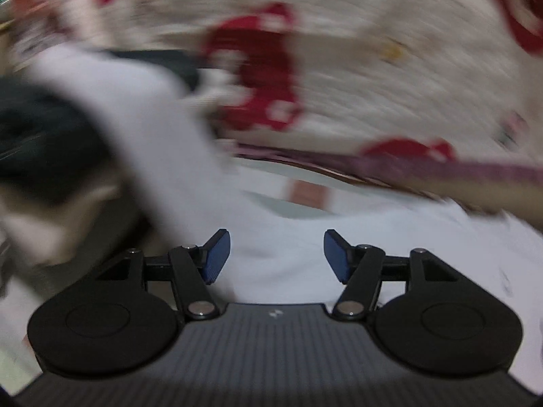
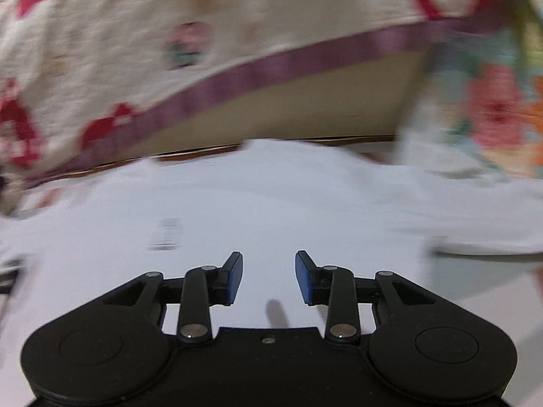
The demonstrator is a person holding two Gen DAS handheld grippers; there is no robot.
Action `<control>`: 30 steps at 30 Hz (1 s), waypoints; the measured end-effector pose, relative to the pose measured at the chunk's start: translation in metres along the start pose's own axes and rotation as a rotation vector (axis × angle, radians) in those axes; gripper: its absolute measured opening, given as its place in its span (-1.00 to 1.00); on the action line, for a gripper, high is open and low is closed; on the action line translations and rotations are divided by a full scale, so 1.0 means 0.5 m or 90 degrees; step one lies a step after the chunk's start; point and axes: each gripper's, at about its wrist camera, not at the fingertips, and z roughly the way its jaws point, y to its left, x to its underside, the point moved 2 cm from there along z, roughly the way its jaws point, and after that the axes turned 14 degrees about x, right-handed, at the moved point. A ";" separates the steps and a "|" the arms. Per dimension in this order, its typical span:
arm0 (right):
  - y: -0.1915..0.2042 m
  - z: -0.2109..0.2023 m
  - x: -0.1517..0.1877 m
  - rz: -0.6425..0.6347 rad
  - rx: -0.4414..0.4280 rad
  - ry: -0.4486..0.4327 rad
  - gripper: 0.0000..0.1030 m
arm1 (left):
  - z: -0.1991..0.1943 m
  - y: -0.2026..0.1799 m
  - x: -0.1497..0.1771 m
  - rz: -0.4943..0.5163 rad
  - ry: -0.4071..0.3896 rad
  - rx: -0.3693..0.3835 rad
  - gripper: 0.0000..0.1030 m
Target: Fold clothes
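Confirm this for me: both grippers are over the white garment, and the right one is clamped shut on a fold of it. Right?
Not quite. The right gripper is open: the right wrist view shows a clear gap between its blue pads, with nothing pinched. The rest holds: it is over the white garment, and the left gripper is over the garment too.

Garment (image 2: 237, 210) lies before the bedcover (image 2: 101, 51); patterned cloth (image 2: 492, 112) at right.
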 end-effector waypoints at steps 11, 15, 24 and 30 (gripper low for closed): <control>0.239 -0.009 0.045 -0.217 -0.141 0.009 -0.08 | 0.022 0.052 -0.029 0.043 -0.065 -0.104 0.57; 0.258 -0.016 0.070 -0.244 -0.169 0.015 -0.02 | 0.046 0.091 -0.034 -0.035 -0.092 -0.006 0.47; 0.255 -0.006 0.098 -0.272 -0.179 0.030 -0.02 | 0.061 0.047 -0.052 0.038 -0.090 0.047 -0.89; 0.223 0.005 0.094 -0.214 -0.187 0.048 -0.02 | 0.053 -0.140 -0.080 0.126 -0.086 0.233 -0.89</control>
